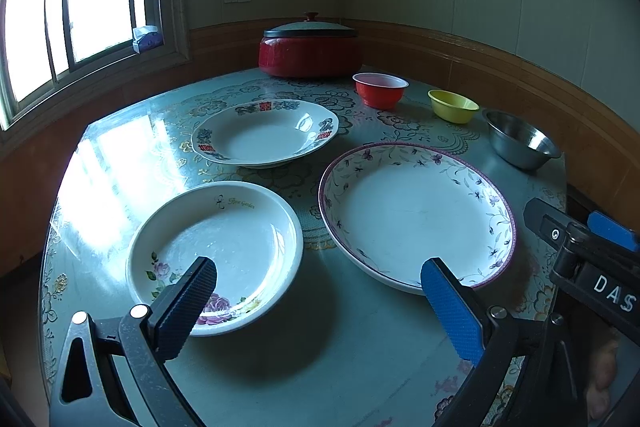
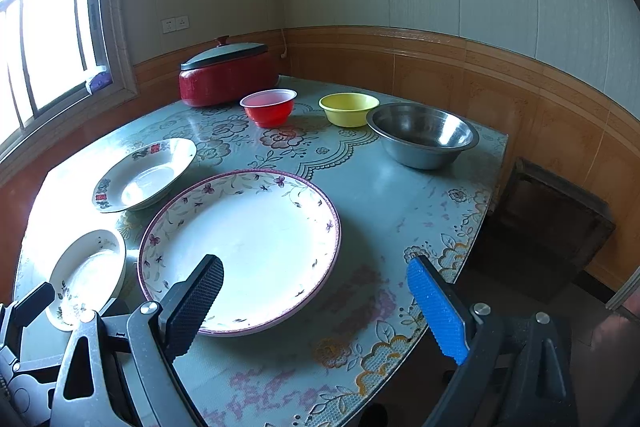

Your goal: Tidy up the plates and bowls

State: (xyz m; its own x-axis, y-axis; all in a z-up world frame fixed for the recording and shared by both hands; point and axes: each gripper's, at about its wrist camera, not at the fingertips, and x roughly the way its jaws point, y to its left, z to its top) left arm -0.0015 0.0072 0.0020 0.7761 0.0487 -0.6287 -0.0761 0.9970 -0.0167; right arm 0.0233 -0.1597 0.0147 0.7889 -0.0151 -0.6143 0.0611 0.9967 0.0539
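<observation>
Blue-green floral oilcloth is seen covering the table [image 1: 340,347], which stands in a room corner below a window [image 1: 80,7]. Three plates and three bowls are laid out on it, none stacked and none touching.

Plates: a large plate with a purple floral rim [image 1: 416,215] is placed near the front edge, right of centre in the left wrist view. A rose-patterned deep plate [image 1: 216,255] is set just to its left, apart from it. A plate with red characters on its rim [image 1: 264,131] is set behind these two, toward the window side.

Bowls: a red bowl [image 1: 380,89], a yellow bowl [image 1: 452,105] and a steel bowl [image 1: 520,139] are lined up in a row along the far right of the table, each standing upright and empty. A red lidded pot [image 1: 310,45] is placed at the far corner, behind the red bowl.

The left hand-held gripper [image 1: 320,291] is held above the front of the table with its fingers spread wide and nothing between them; the black finger is seen over the rose-patterned deep plate, the blue one over the near rim of the large plate. The right hand-held gripper [image 2: 316,299] is likewise held wide apart and empty, with the black finger over the near rim of the large plate and the blue finger over the table's right front edge. No dish is contacted by either.
</observation>
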